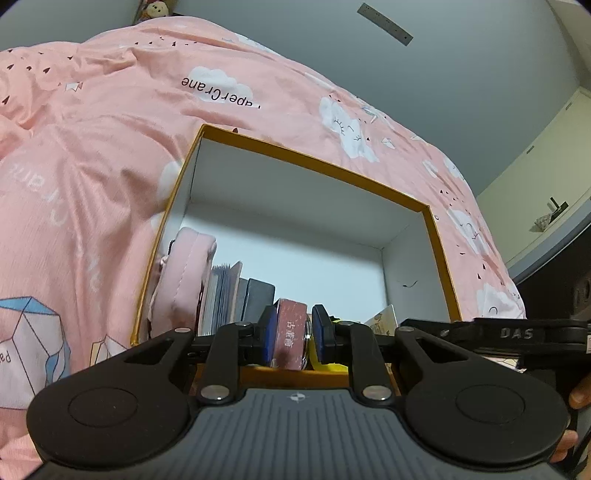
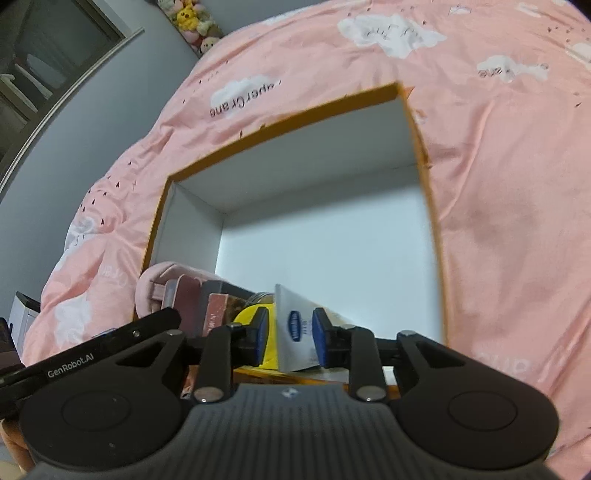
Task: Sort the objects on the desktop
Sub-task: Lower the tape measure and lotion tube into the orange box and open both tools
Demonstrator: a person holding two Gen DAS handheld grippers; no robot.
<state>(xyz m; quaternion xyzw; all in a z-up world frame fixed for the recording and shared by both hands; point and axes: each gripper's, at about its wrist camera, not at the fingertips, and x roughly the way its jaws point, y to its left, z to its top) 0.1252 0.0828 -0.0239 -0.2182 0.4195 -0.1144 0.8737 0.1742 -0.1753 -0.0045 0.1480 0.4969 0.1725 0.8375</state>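
An orange-rimmed cardboard box [image 1: 314, 162] [image 2: 280, 122] with a white inside lies on a pink bedspread. Along its near left side stand a pink pouch [image 1: 181, 273] [image 2: 162, 280], some booklets [image 1: 225, 291] and a dark case [image 1: 258, 299]. My left gripper [image 1: 293, 328] is shut on a small maroon box [image 1: 291, 332] [image 2: 218, 314] with white characters, held upright over the near edge. My right gripper [image 2: 291, 334] is open, and a white packet [image 2: 295, 332] with a blue oval logo stands between its pads, with a gap on the left. A yellow object [image 2: 255, 317] sits beside the packet.
The pink bedspread [image 1: 110, 147] [image 2: 517, 221] with cloud prints surrounds the box. The box's far half shows a bare white floor [image 2: 332, 251]. Plush toys [image 2: 188, 18] sit at the bed's far end. A pale cabinet [image 1: 546, 166] stands to the right. A person's fingers [image 1: 580, 398] show at the right edge.
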